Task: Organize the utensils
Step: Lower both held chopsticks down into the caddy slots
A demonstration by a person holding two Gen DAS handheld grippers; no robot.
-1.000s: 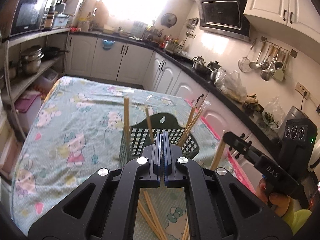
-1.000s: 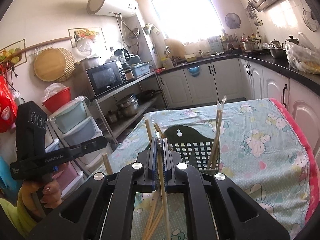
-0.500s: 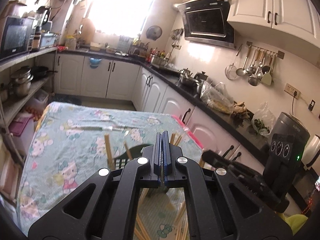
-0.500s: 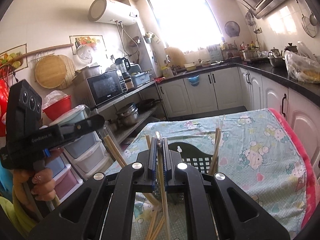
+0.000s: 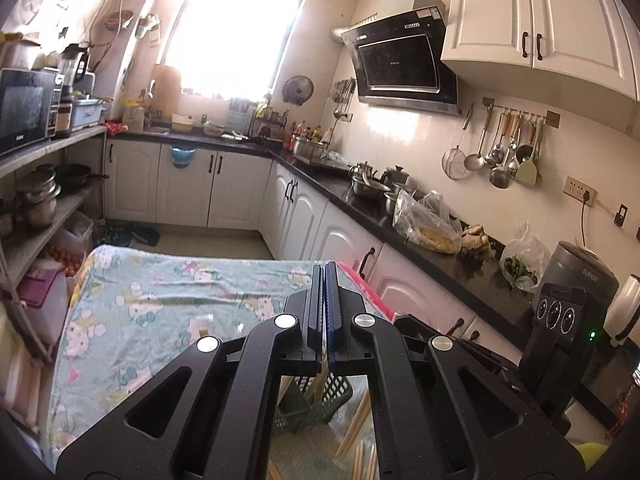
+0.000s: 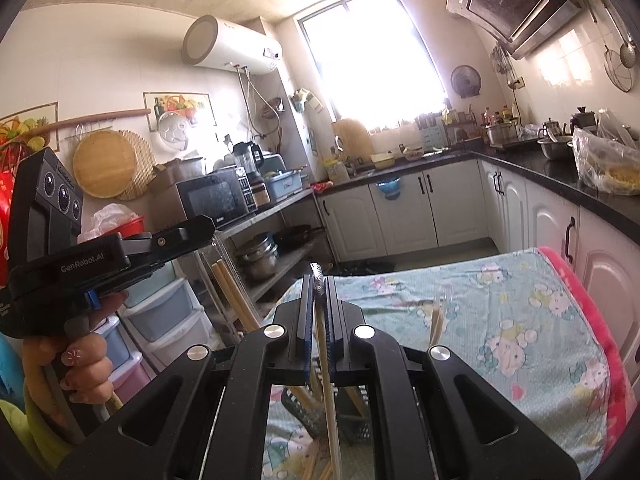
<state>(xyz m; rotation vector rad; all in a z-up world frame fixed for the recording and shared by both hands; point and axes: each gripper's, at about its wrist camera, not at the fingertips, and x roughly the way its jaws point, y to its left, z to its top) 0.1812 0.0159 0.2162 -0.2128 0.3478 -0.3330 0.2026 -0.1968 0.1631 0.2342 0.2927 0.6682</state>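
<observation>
My right gripper (image 6: 319,280) is shut on a wrapped pair of chopsticks (image 6: 325,360), whose plastic tip sticks out above the jaws. My left gripper (image 5: 324,270) is shut; in the right wrist view it (image 6: 208,226) holds wrapped chopsticks (image 6: 232,296) that hang below it. The dark green utensil basket (image 5: 320,400) sits on the table beneath both grippers, with several chopsticks standing in it. It also shows in the right wrist view (image 6: 320,412). More chopsticks (image 5: 360,452) lie on the cloth beside it.
The table has a light green cartoon-print cloth (image 5: 160,304) with a pink edge (image 6: 588,320). White cabinets and a black counter (image 5: 400,224) run along the right. Shelves with pots (image 5: 36,200) and plastic drawers (image 6: 160,320) stand left.
Both grippers have risen and tilted up, so the basket has dropped low in both views. The left gripper with its chopsticks has moved higher in the right wrist view.
</observation>
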